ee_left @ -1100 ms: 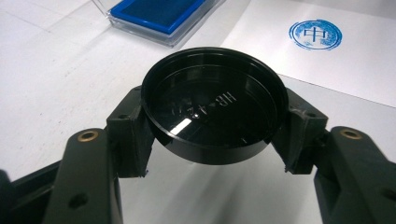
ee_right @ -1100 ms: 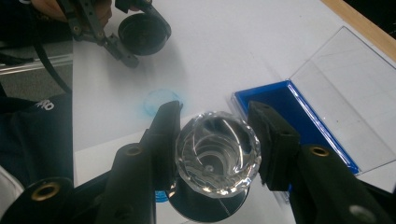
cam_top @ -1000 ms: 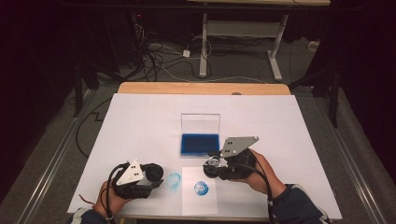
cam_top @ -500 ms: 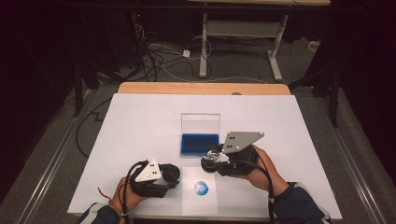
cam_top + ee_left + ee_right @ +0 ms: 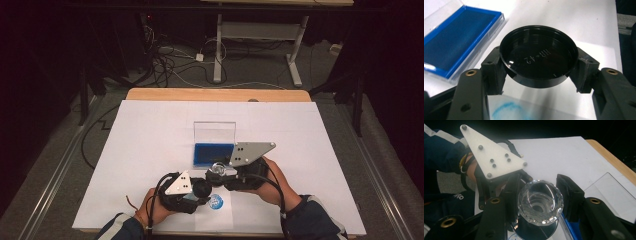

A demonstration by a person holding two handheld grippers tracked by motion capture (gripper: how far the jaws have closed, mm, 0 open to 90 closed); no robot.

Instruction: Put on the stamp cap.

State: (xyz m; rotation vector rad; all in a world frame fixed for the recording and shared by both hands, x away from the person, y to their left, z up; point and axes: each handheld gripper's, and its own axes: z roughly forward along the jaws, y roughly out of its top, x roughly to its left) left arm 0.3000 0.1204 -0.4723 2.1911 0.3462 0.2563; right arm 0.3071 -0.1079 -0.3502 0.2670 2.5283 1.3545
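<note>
While the black round cap (image 5: pixel 538 56) sits pinched between the jaws of your left gripper (image 5: pixel 192 192), low and centre in the high view, your right gripper (image 5: pixel 225 175) holds the faceted crystal knob (image 5: pixel 540 203) of the stamp just above and right of it, jaws closed on its sides. The two pieces are close but not yet joined, as far as I can tell. A blue print (image 5: pixel 216 202) already marks the paper slip (image 5: pixel 220 220) beneath. The open blue ink pad (image 5: pixel 212 152) waits just beyond. Capping looks like what's left.
</note>
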